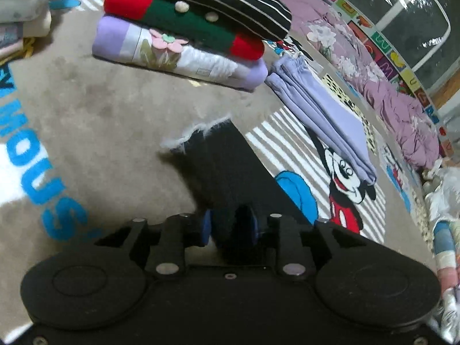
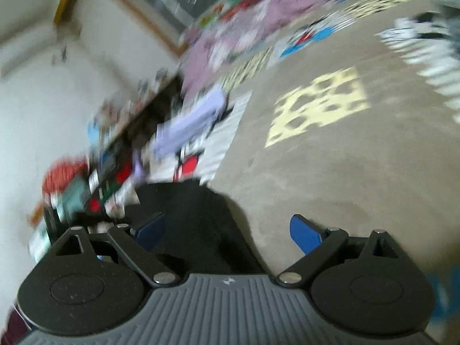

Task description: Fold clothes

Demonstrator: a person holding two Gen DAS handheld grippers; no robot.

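A black garment with a frayed white hem (image 1: pixel 218 166) lies on the carpet and runs up into my left gripper (image 1: pixel 230 227), which is shut on it between its blue pads. In the blurred right wrist view the same black garment (image 2: pixel 195 218) lies below and between the fingers of my right gripper (image 2: pixel 227 230), whose jaws stand wide open; I cannot tell whether it touches the cloth. Folded lilac trousers (image 1: pixel 322 112) lie on the carpet to the right.
A stack of folded clothes (image 1: pixel 184 28), lilac, red-green and black striped, stands ahead on the beige Mickey Mouse carpet (image 1: pixel 100 120). A purple floral quilt (image 1: pixel 382 86) lies at the right by a clear playpen wall (image 1: pixel 402 14). More clothes lie at far left (image 1: pixel 26 3).
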